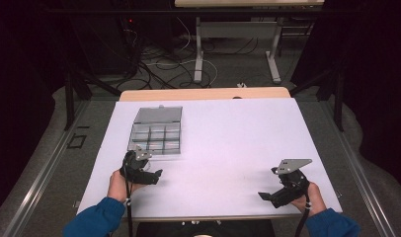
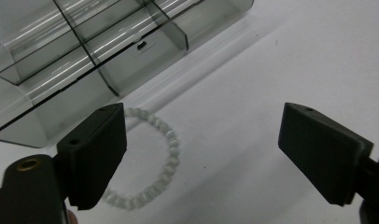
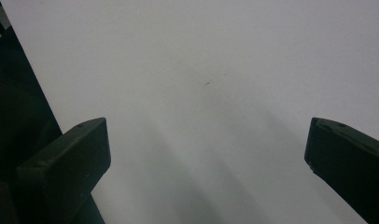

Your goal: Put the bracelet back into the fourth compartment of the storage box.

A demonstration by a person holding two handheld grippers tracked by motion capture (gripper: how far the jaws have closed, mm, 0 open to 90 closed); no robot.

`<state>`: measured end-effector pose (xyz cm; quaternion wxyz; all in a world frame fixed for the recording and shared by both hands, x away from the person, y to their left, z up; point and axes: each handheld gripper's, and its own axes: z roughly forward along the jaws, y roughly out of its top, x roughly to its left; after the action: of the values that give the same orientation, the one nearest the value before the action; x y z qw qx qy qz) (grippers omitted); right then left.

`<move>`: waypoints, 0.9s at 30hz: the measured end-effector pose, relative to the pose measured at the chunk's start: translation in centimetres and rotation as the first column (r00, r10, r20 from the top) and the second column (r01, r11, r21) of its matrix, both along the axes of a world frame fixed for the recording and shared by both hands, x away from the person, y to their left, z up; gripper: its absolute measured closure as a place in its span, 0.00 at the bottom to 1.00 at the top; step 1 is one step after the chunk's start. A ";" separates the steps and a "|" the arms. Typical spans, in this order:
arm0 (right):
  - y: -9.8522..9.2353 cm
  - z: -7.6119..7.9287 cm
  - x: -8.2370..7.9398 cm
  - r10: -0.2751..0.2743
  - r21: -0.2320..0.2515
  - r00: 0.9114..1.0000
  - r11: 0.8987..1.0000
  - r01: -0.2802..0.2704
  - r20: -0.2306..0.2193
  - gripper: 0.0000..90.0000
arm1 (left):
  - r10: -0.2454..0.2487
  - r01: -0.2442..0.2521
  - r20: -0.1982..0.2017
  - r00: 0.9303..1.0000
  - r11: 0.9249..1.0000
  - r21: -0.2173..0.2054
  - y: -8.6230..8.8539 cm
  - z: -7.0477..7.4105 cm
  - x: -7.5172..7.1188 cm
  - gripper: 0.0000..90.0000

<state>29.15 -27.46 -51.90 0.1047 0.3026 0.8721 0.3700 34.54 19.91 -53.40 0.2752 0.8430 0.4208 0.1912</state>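
Observation:
A clear grey compartment box [image 1: 155,132] lies with its lid open at the back left of the white table sheet [image 1: 223,143]. In the left gripper view its empty compartments [image 2: 103,46] fill the upper left. A bracelet of pale round beads [image 2: 166,158] lies flat on the sheet just in front of the box, partly hidden behind the left jaw. My left gripper [image 1: 148,170] [image 2: 204,154] hovers open over the bracelet, holding nothing. Near the front right edge, my right gripper [image 1: 282,190] [image 3: 206,158] is open above bare sheet.
The sheet's front edge runs close to both hands, and a dark drop shows past its edge [image 3: 15,116] in the right gripper view. Beyond the table's wooden far rim [image 1: 203,93] stand desk legs [image 1: 198,54] and loose cables [image 1: 159,69] on the floor.

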 end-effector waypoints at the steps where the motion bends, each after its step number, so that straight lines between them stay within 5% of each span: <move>1: 0.0 0.0 0.0 0.004 0.001 1.000 1.000 -0.004 -0.001 0.00 | 0.012 -0.012 -0.013 1.000 1.000 0.000 0.1 0.0 0.0 0.22; 11: 0.0 0.0 0.0 0.010 -0.007 1.000 1.000 -0.010 -0.008 0.00 | 0.088 -0.090 -0.061 0.994 0.996 -0.022 1.5 -0.7 0.9 0.54; 16: 0.1 -0.2 -0.1 -0.001 0.026 1.000 1.000 0.001 0.013 0.00 | 0.074 -0.076 -0.091 0.993 0.997 -0.017 1.6 -0.9 1.3 0.62; 17: 0.0 0.0 -0.1 0.007 -0.004 1.000 1.000 -0.007 -0.006 0.00 | 0.068 -0.070 -0.099 0.993 0.997 -0.012 1.6 -1.0 1.4 0.64; 27: 0.0 -0.1 -0.1 -0.001 -0.006 1.000 1.000 0.001 0.001 0.00 | 0.087 -0.091 -0.127 0.988 0.996 -0.022 1.9 -1.1 1.5 0.78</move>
<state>29.01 -27.43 -51.97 0.1064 0.3024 0.8731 0.3674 36.07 21.77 -54.52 0.2508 0.8299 0.4772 0.1438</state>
